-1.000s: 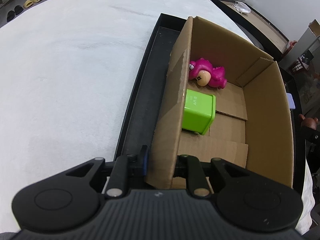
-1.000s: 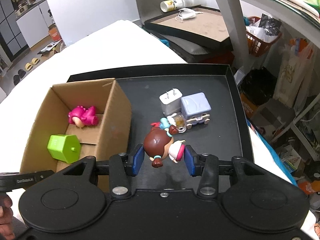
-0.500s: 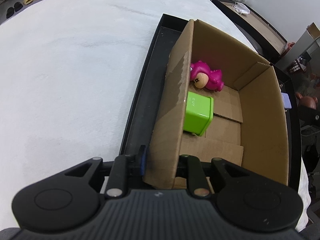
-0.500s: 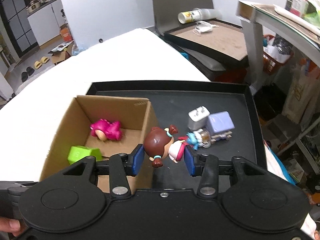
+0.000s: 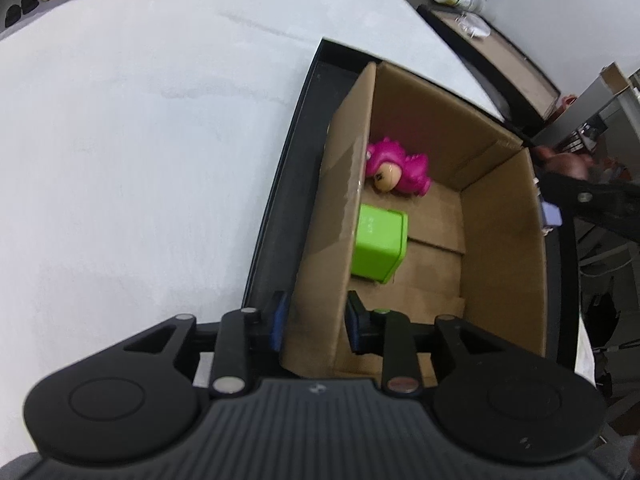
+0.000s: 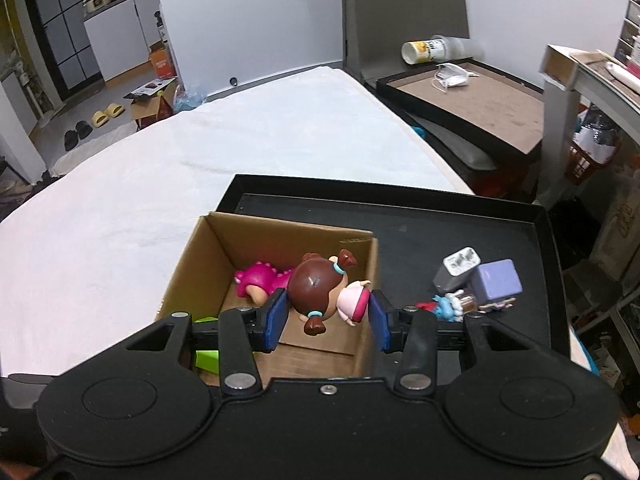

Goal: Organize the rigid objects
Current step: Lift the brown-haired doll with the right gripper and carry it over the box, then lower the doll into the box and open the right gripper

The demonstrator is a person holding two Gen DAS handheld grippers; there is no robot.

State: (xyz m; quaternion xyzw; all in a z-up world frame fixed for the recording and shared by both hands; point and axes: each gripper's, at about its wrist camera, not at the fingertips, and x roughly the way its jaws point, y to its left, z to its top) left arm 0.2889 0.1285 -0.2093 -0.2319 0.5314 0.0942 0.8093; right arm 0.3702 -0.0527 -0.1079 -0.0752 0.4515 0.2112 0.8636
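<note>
While the left gripper (image 5: 314,318) is clamping the near left wall of the cardboard box (image 5: 504,248) between its 2 blue pads, the right gripper (image 6: 327,316) is holding a brown-haired doll (image 6: 322,292) sideways between its own pads, above the box's open top. The doll's head is pressing against the left pad and its pink-clad body is reaching toward the right pad.

Inside the box, a pink dinosaur toy (image 5: 398,170) is lying near the far corner by the left wall, and a green cube-shaped toy (image 5: 378,242) is sitting just in front of it, close against the same wall. The rest of the box floor is showing bare flaps.

The box is standing in the left part of a black tray (image 6: 440,216), which is resting on a white cloth-covered surface (image 5: 140,140). On the tray floor to the right of the box, a white charger plug (image 6: 460,266), a lavender block toy on wheels (image 6: 496,282) and a small blue and red figure (image 6: 444,306) are crowding together, touching or nearly touching; the right gripper's finger is partly hiding the small figure.

Beyond the tray, a second black tray with a brown floor (image 6: 480,108) is holding a face mask (image 6: 452,76) and a tipped cup (image 6: 432,50).
</note>
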